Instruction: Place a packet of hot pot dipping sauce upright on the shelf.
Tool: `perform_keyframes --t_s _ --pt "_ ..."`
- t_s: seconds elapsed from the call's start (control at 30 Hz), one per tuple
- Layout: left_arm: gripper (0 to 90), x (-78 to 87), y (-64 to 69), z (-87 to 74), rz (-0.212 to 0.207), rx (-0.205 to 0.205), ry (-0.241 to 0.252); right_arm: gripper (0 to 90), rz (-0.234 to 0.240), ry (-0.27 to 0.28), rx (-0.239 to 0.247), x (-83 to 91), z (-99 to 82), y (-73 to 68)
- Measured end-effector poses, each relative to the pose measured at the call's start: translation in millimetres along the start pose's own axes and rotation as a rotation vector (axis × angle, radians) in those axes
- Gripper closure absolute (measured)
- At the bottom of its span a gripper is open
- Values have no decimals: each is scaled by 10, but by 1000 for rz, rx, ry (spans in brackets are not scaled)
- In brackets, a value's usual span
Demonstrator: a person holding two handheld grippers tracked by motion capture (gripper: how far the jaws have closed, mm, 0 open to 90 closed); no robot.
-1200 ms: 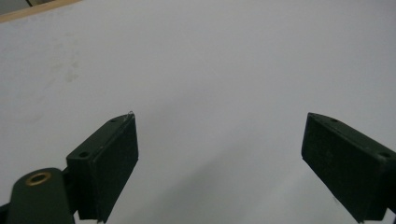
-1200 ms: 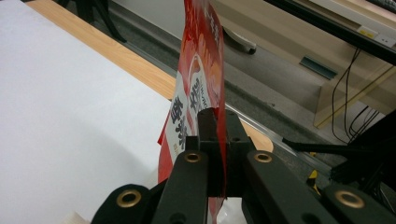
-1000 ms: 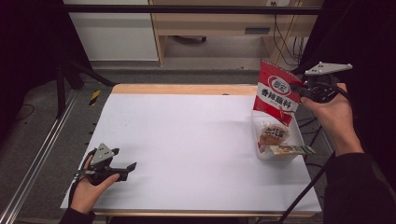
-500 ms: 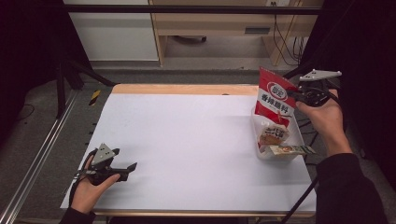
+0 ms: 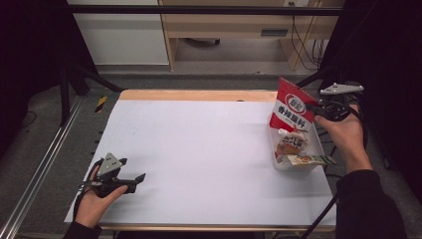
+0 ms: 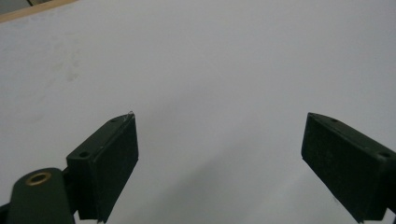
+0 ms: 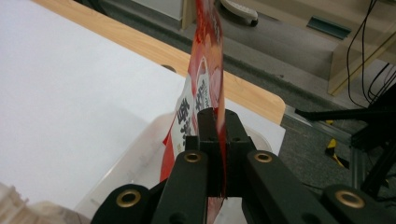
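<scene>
Right tool (image 5: 312,108) clamped on the red packet (image 5: 292,105), jaws pinching its right edge. In the right gripper view the packet (image 7: 205,79) sits edge-on between the closed jaws. Packet is upright, slightly tilted, hanging over the clear bin (image 5: 278,164) at the desk's right edge, lower end down among the other snack packs (image 5: 293,143) in the bin. Can't tell whether it touches them. One flat pack (image 5: 311,160) lies across the bin's near rim.

Left tool (image 5: 134,179) rests low on the white desk (image 5: 199,149) at the near-left corner, hand (image 5: 94,201) wrapped around it. Left gripper view: jaws wide apart, nothing between them, bare desk surface (image 6: 210,70) ahead. Well apart from the bin and packet.
</scene>
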State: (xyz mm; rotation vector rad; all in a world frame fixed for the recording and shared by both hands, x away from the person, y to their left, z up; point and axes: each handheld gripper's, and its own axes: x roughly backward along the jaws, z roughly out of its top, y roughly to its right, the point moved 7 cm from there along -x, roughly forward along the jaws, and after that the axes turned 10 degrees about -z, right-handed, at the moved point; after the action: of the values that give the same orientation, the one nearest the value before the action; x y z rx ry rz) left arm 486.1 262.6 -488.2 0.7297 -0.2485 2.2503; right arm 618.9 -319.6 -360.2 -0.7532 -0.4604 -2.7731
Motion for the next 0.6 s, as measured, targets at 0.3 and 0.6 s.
perform_keyframes --t_s 0.3,0.6 --pt "108 -14 28 6 -2 -8 -4 870 -44 -60 9 31 -190 88" --pt "109 5 21 11 1 -12 -1 385 -130 -62 33 41 -116 29"
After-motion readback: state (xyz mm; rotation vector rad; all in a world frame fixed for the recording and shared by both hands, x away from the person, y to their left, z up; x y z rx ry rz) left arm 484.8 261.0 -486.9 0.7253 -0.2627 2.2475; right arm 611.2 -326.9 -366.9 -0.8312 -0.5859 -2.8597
